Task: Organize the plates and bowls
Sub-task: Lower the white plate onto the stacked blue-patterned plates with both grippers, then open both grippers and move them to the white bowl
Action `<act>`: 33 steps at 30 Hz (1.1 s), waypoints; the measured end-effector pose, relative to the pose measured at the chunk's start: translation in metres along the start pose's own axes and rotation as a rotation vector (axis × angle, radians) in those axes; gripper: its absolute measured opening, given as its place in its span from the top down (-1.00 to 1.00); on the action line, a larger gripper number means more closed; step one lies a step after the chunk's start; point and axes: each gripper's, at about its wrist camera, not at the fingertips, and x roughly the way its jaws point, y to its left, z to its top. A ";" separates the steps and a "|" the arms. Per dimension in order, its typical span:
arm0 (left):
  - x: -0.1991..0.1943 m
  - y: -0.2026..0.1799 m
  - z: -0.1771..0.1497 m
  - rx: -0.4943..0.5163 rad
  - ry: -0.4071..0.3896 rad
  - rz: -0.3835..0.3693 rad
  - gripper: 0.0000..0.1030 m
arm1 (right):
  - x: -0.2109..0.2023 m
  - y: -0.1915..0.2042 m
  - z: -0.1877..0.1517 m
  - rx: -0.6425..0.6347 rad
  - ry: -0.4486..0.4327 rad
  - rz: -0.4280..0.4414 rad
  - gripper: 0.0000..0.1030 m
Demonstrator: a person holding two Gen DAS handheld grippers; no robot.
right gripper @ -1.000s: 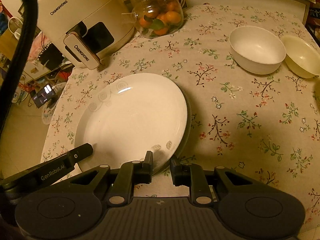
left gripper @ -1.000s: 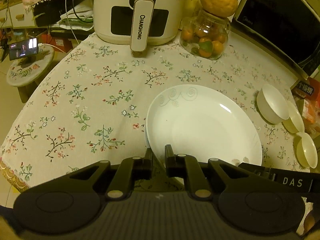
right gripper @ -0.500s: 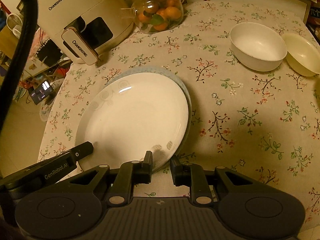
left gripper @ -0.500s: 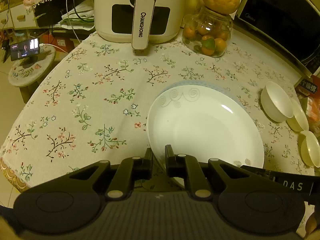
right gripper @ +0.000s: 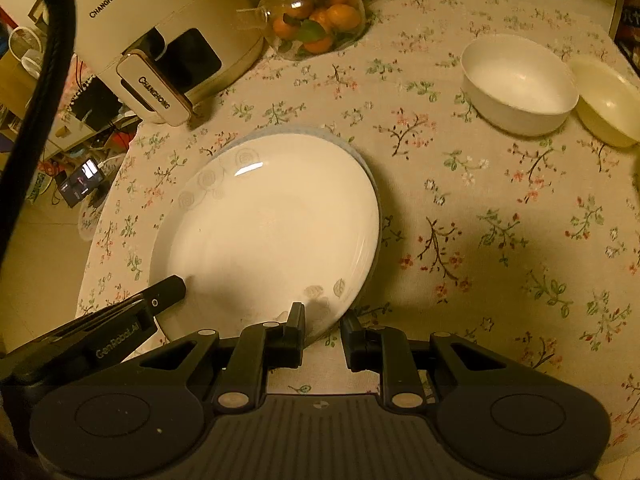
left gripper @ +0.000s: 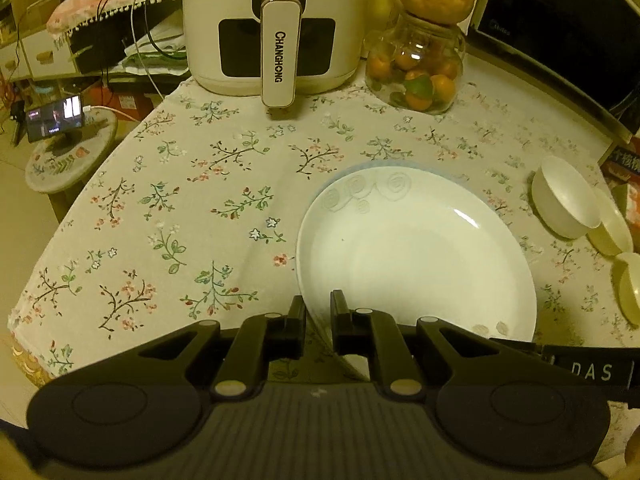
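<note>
A large white plate (left gripper: pixel 416 252) (right gripper: pixel 272 228) lies over a blue-rimmed plate (left gripper: pixel 392 165) (right gripper: pixel 296 130), whose far edge peeks out behind it. My left gripper (left gripper: pixel 318 312) is shut on the white plate's near-left rim. My right gripper (right gripper: pixel 322 322) sits at the near-right rim, its jaws slightly parted around the rim. A white bowl (left gripper: pixel 566 198) (right gripper: pixel 520 84) and a cream bowl (left gripper: pixel 612 228) (right gripper: pixel 608 100) stand to the right. Another cream bowl (left gripper: pixel 630 288) is at the right edge.
A white air fryer (left gripper: pixel 276 20) (right gripper: pixel 160 36) and a glass jar of oranges (left gripper: pixel 416 68) (right gripper: pixel 316 16) stand at the back of the floral tablecloth (left gripper: pixel 180 200). A microwave (left gripper: pixel 560 28) is at the back right. The table edge drops off at the left.
The white plate has come down over the blue-rimmed plate, whose far edge now shows behind it. The right gripper's jaws have parted a little wider.
</note>
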 end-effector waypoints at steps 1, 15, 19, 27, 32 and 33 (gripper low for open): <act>0.001 0.000 0.000 0.002 -0.001 0.003 0.80 | 0.001 0.000 0.000 -0.002 0.002 -0.003 0.63; 0.001 -0.012 -0.004 0.088 -0.041 0.070 0.77 | 0.000 0.001 0.002 -0.011 0.009 -0.008 0.58; 0.001 -0.013 -0.005 0.102 -0.047 0.080 0.77 | 0.000 0.001 0.003 -0.019 0.011 -0.010 0.57; 0.002 -0.013 -0.004 0.101 -0.040 0.080 0.77 | 0.001 -0.001 0.004 -0.010 0.018 0.004 0.52; 0.002 -0.008 -0.001 0.069 -0.016 0.058 0.65 | -0.001 -0.003 0.005 -0.012 0.015 0.011 0.51; 0.002 -0.006 0.000 0.060 -0.013 0.057 0.55 | -0.002 -0.004 0.005 -0.012 0.009 0.011 0.51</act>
